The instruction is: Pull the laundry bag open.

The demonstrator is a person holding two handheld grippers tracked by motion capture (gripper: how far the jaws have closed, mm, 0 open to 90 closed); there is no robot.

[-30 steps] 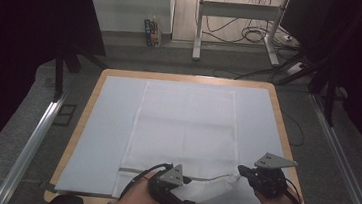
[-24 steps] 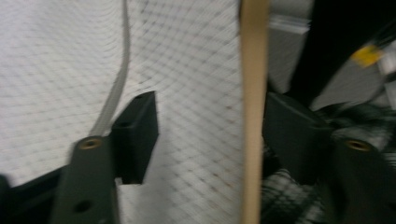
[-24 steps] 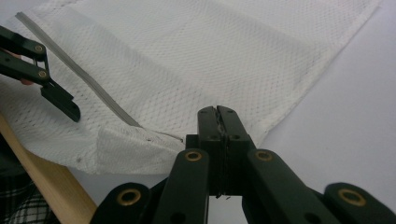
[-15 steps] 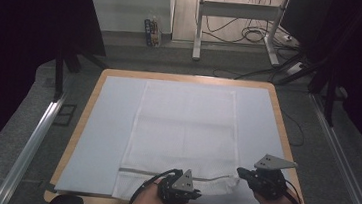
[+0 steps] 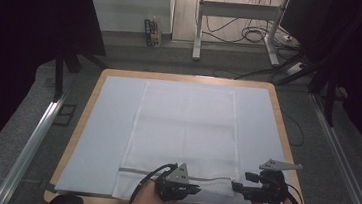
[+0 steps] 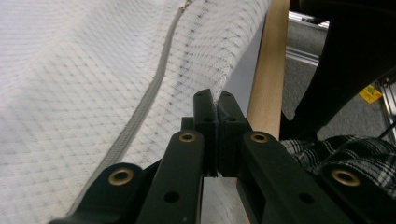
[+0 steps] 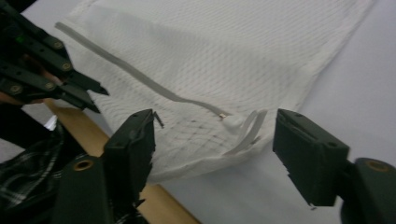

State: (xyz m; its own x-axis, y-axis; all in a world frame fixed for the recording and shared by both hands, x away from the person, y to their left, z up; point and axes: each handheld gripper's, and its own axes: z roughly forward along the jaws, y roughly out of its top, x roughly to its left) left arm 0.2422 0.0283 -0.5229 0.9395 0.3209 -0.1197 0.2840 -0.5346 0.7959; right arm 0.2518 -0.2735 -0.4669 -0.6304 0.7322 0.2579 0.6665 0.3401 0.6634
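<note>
- The white mesh bag (image 5: 185, 137) lies flat down the middle of the table (image 5: 116, 126), its grey zipper (image 5: 162, 174) running along the near edge.
- The left gripper (image 5: 191, 188), near that edge, has its jaws pressed together on the bag's near hem.
- The right gripper (image 5: 239, 188), by the near right corner, has just been opening; its jaws stand spread, with the zipper pull (image 7: 232, 120) between them, untouched.
</note>
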